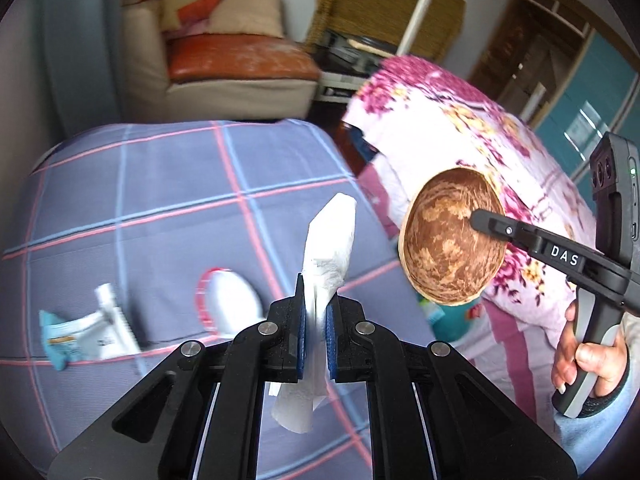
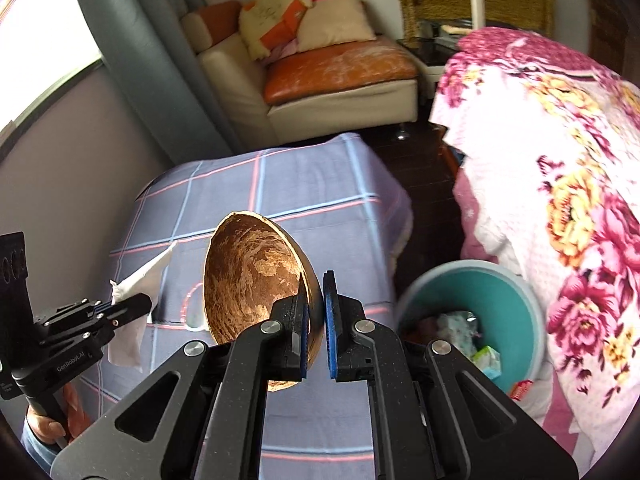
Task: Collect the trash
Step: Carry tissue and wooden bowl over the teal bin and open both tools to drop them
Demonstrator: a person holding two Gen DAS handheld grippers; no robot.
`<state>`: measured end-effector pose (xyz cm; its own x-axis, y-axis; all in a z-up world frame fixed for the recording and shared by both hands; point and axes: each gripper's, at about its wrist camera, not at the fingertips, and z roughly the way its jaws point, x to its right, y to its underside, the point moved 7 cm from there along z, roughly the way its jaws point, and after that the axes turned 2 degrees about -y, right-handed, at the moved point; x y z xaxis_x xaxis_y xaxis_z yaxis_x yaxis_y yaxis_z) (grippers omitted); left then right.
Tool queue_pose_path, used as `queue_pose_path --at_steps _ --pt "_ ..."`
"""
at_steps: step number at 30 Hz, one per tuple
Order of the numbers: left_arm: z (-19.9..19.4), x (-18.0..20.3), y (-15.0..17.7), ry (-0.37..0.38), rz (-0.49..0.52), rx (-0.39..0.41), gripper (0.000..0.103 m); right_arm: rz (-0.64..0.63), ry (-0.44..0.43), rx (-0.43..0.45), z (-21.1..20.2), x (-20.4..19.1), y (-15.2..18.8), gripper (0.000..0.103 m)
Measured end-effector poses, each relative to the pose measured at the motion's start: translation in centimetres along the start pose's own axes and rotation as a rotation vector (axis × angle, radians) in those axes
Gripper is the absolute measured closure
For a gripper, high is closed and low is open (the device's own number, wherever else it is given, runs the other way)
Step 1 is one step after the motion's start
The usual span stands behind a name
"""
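My left gripper [image 1: 316,320] pinches a white tissue [image 1: 330,240] above the plaid-covered bed [image 1: 160,200], while my right gripper [image 2: 316,312] clamps the rim of a brown coconut shell [image 2: 248,276] beside the teal bin [image 2: 516,280] holding trash.

Two handheld grippers, the left gripper [image 1: 316,320] with one white tissue [image 1: 326,256], the right gripper [image 2: 316,320] with one brown shell half [image 2: 256,280]. One checked table [image 1: 160,200] carries two wrappers [image 1: 86,330], one white lid [image 1: 228,304]. One teal bin [image 2: 516,304].
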<state>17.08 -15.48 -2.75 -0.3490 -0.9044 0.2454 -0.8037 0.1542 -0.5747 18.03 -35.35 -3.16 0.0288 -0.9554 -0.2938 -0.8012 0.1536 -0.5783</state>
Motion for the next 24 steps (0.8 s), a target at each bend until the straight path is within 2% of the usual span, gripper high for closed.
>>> queue_pose_path --at_steps 6,11,24 --pt "3.1 7.1 0.5 0.04 0.093 -0.053 0.095 0.092 0.031 0.046 -2.7 6.0 1.1 0.096" --pt "5.7 11.5 1.1 0.058 0.144 -0.099 0.095 0.128 0.077 0.076 -4.4 9.6 2.3 0.096" --pt "11.2 16.7 2.2 0.068 0.218 -0.21 0.095 0.244 0.124 0.073 -4.4 17.6 4.7 0.096"
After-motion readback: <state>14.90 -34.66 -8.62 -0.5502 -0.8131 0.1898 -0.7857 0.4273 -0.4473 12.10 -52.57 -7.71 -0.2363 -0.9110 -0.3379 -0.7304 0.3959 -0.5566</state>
